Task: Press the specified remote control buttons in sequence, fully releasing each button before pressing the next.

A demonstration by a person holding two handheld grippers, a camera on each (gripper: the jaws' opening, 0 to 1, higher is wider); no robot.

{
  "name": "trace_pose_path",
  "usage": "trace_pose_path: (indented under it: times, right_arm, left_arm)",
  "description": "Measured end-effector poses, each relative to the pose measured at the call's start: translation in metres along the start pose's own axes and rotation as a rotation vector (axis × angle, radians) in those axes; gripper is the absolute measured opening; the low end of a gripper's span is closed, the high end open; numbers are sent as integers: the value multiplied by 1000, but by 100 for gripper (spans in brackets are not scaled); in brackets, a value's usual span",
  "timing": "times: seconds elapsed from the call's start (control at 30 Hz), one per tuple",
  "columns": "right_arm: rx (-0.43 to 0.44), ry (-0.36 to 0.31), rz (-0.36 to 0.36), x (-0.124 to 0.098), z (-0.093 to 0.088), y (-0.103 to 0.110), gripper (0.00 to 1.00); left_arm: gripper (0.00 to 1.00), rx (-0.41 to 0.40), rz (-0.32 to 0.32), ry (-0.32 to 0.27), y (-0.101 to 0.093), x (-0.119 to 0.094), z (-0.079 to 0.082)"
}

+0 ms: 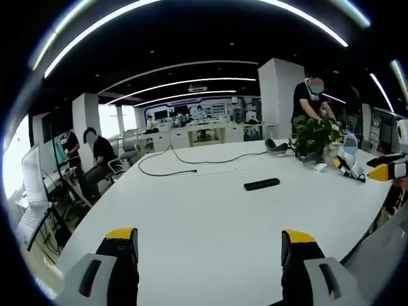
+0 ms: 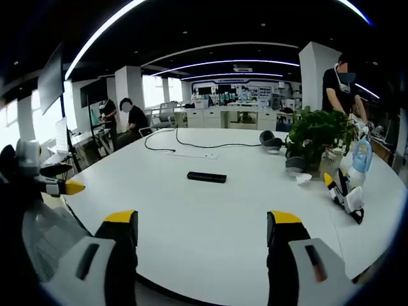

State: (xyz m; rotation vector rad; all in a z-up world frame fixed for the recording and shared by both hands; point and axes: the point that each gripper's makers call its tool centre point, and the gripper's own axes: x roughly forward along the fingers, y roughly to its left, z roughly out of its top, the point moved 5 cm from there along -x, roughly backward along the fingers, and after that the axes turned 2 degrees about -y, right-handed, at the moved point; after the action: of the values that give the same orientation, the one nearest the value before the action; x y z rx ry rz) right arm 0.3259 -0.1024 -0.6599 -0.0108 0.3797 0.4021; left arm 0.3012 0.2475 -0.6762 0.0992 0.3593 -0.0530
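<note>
A slim black remote control lies flat on the big white table, a good way beyond my left gripper, whose yellow-tipped jaws stand wide apart with nothing between them. In the right gripper view the remote lies ahead near the middle of the table. My right gripper is open and holds nothing, well short of it. The right gripper pokes into the left gripper view from the right edge. The left gripper shows at the left of the right gripper view.
A potted plant, grey headphones, a blue-topped bottle and a yellow-black-white tool sit on the table's right side. A black cable runs across the far part. One person stands behind the plant; others sit at desks.
</note>
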Motion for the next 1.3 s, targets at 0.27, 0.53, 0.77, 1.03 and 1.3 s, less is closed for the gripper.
trace_pose_path:
  times: [0.27,0.53,0.77,1.03,1.3]
  right_arm:
    - [-5,5,2,0,-1,0,86]
    - [-12,19,4,1,-2,1,86]
    - [-12,21,2,1,-2,1,86]
    - [-2,28,-2,1,-3,-1,85]
    - [-6,40,3,2,-5,0,84]
  left_arm:
    - [96,1,-3,-6,0,-1,1]
    - [95,4,-18,-7,-2,-1,4]
    - [95,13,-55,2,-5,1,5]
    - [94,12,-75,-12,-2,8,17]
    - [91,111,-144,-1,-8,26,38]
